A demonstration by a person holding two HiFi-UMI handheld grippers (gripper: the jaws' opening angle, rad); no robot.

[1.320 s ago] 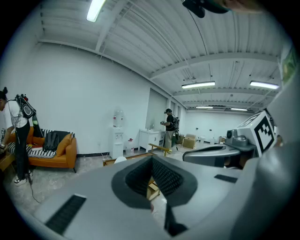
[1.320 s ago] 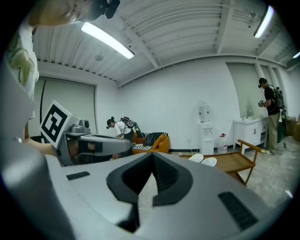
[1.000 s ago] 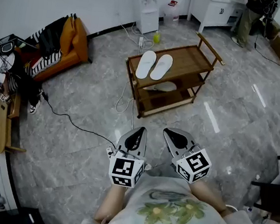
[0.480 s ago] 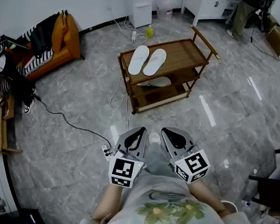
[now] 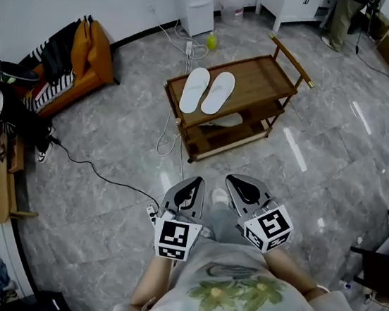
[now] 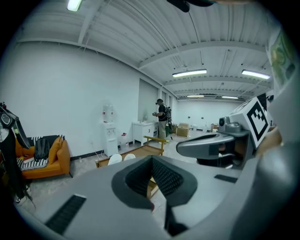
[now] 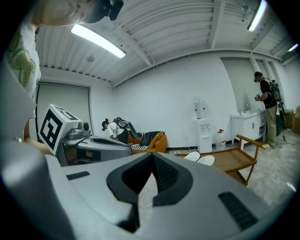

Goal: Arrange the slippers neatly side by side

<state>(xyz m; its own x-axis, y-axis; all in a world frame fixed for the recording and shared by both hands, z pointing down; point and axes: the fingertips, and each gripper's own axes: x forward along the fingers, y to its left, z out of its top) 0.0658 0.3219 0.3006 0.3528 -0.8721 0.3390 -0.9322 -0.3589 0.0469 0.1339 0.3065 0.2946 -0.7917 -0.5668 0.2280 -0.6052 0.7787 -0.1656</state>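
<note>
While the left tongs (image 5: 192, 181) and right tongs (image 5: 238, 183) are closed and empty, two white slippers (image 5: 194, 89) lie ahead.
They lie side by side on one wooden cart (image 5: 262, 75), top shelf, at twelve o'clock.

Wooden cart (image 5: 264, 82) — orange sofa (image 5: 98, 57).

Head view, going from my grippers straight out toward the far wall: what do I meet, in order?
Left gripper and right gripper, side by side and both shut → grey marble floor → brown wooden three-shelf cart, with the pair of white slippers lying on its top shelf → white water dispenser at the wall.
</note>
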